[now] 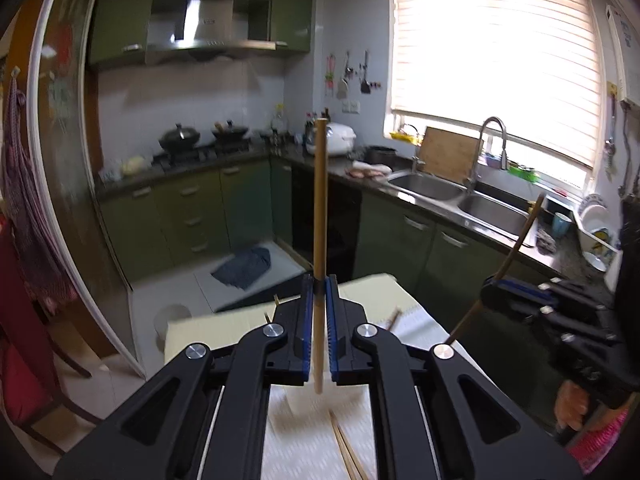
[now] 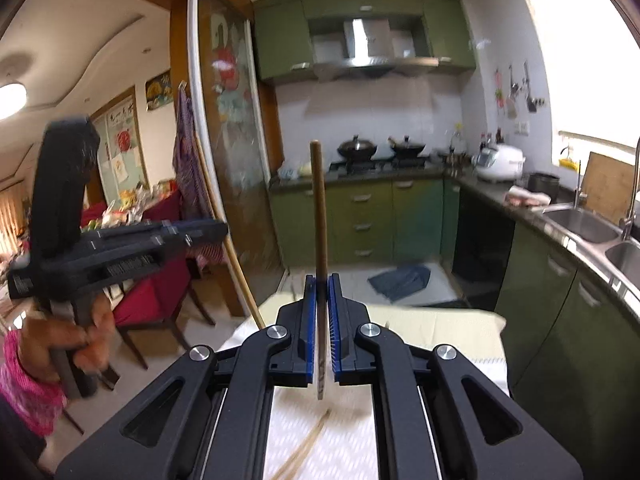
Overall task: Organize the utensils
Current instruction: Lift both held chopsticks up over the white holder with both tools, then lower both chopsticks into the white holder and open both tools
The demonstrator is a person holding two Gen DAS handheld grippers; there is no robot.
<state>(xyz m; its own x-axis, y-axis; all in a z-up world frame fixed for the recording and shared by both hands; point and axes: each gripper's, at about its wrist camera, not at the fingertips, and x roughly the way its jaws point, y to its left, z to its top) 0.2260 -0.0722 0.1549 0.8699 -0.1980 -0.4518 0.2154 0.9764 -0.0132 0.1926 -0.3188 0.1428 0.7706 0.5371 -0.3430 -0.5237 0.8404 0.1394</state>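
Left gripper (image 1: 320,284) clamped on a light wooden chopstick (image 1: 320,200): blue pads pinch it near the fingertips, stick upright, top end well above the jaws, bottom end hanging below them over the table. Same gripper seen from the right wrist view at left (image 2: 216,230), held side-on, its chopstick (image 2: 236,264) slanting down toward the table edge.

Right gripper (image 2: 320,284) clenched on a darker brown chopstick (image 2: 319,208), also upright between the blue pads, lower tip blurred just under the jaws. In the left wrist view, right gripper (image 1: 492,284) sits at right, its dark chopstick (image 1: 516,248) tilted, upper end leaning right.

Below both: table (image 1: 188,336) with pale yellow cover, white textured mat (image 1: 304,440) on the near part. Loose chopsticks (image 1: 348,448) lying on the mat near the bottom edge, a pair side by side; same pair blurred in the right view (image 2: 308,440). More stick ends (image 1: 394,317) at the far side of the table.

Person's right hand (image 1: 574,404) on the handle at far right, pink sleeve beside it; left hand (image 2: 90,340) on the other handle.

Background: green kitchen cabinets (image 1: 192,216), range hood (image 1: 208,32), two woks on the hob (image 1: 180,138), rice cooker (image 1: 338,138), double steel sink (image 1: 460,196) with tall faucet (image 1: 492,148), cutting board (image 1: 452,152) leaning at the window, blue cloth (image 1: 244,266) on the floor. Red chair (image 2: 152,300) at left in the right view.
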